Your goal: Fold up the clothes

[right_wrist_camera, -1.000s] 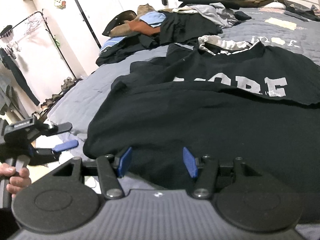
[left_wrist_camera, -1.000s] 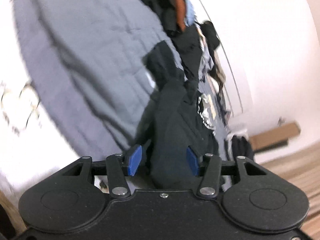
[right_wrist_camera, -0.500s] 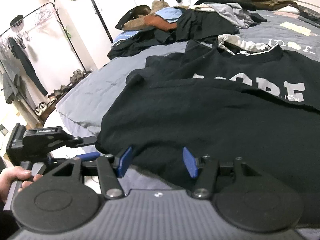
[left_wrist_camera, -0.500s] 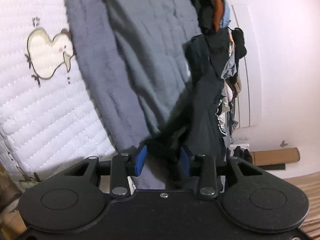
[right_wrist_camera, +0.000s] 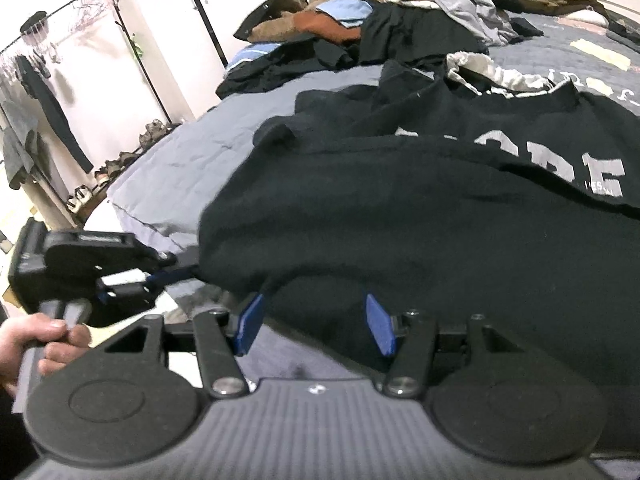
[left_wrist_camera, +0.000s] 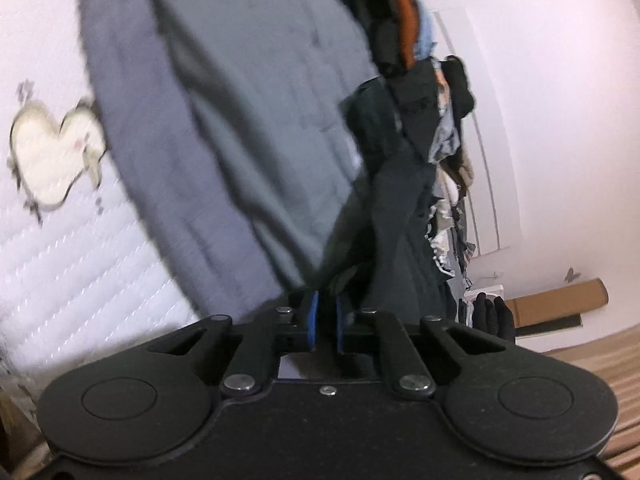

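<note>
A black T-shirt (right_wrist_camera: 400, 216) with large grey lettering lies spread over the grey quilt (right_wrist_camera: 180, 168) of the bed, its lower hem reaching the bed's near edge and its printed chest farther in toward the middle. The left tongs (left_wrist_camera: 325, 320) are closing on the corner of that hem at the bed's near left edge: in the left wrist view the blue pads (left_wrist_camera: 312, 320) stand almost together with a pinch of dark cloth between them, and the fabric runs up and away from them in a taut fold. The right wrist view shows the same tongs (right_wrist_camera: 168, 276) from the side, gripped by a hand (right_wrist_camera: 36, 340), with their tips at the shirt's corner. The right tongs (right_wrist_camera: 316, 324) hang just over the hem nearer the middle of that edge, their blue pads spread wide, one over bare quilt and the other over the black cloth, pressing on nothing. A second dark garment (right_wrist_camera: 360, 104) lies partly under the shirt's upper part. At the bed's far edge sits a heap of unfolded clothes (right_wrist_camera: 360, 28), black, brown, light blue and grey. Below the quilt's edge a white quilted mattress side (left_wrist_camera: 80, 240) with a cartoon print shows. A clothes rack (right_wrist_camera: 44, 60) stands against the wall beyond the bed's left edge, with shoes (right_wrist_camera: 120, 164) lined beneath it.
</note>
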Motion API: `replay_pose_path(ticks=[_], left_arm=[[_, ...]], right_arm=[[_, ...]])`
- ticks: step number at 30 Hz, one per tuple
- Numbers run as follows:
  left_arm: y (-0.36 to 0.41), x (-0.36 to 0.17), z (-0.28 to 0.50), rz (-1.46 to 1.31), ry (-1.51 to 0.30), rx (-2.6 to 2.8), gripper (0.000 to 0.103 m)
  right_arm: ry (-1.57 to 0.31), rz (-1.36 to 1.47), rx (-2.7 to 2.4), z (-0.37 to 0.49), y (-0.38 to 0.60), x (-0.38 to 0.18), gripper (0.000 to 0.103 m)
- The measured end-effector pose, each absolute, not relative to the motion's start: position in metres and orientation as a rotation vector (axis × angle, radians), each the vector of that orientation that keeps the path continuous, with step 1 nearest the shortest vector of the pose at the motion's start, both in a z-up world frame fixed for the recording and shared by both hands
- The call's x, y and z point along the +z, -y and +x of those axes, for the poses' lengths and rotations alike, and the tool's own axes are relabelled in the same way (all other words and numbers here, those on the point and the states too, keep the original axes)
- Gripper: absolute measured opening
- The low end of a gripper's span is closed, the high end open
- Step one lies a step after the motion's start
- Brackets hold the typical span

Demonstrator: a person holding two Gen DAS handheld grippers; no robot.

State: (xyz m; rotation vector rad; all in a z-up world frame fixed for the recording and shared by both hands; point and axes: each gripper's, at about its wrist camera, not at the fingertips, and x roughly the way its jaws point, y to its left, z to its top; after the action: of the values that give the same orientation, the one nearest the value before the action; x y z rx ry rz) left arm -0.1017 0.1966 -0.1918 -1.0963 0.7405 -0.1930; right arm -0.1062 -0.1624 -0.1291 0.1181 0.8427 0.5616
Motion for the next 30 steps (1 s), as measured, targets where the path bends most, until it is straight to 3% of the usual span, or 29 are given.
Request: replay_pose_path(ticks=[4, 12, 18, 20, 21, 22, 24, 27, 30], left_arm=[[-0.196, -0.169, -0.107, -1.007, -0.685, -0.211, 0.008], [-0.197, -0.175, -0.107, -1.014, -0.752, -0.176, 0.008], [-0.201, -0.141, -0.114, -0.786, -0.707, -0.106, 0.009], [-0.194, -0.127, -0.115, -0.731, -0.653, -0.15, 0.023], [-0.189, -0.122, -0.115, -0.708, -0.63, -0.17, 0.044], [-0.182, -0.117, -0.115, -0.685, -0.602, -0.195, 0.058], [-0.169, -0.113, -0.115, -0.656, -0.584, -0.243, 0.061], [-0.149, -0.111, -0.111, -0.628, -0.604, -0.291, 0.076], [-0.132, -0.108, -0.109, -0.593, -0.614, -0.313, 0.08]], right_arm=[[-0.821, 0.107, 0.558, -0.108, 0.165, -0.128, 0.056], [-0.867, 0.136, 0.502, -0.095, 0.176, -0.145, 0.056], [-0.879, 0.078, 0.502, -0.097, 0.172, -0.144, 0.056], [-0.885, 0.079, 0.499, -0.098, 0.173, -0.143, 0.056], [-0.887, 0.085, 0.496, -0.098, 0.175, -0.142, 0.056], [-0.887, 0.099, 0.49, -0.098, 0.177, -0.141, 0.056], [-0.87, 0.121, 0.477, -0.1, 0.184, -0.135, 0.056], [-0.824, 0.172, 0.457, -0.104, 0.199, -0.127, 0.056], [-0.806, 0.25, 0.438, -0.104, 0.218, -0.126, 0.056]])
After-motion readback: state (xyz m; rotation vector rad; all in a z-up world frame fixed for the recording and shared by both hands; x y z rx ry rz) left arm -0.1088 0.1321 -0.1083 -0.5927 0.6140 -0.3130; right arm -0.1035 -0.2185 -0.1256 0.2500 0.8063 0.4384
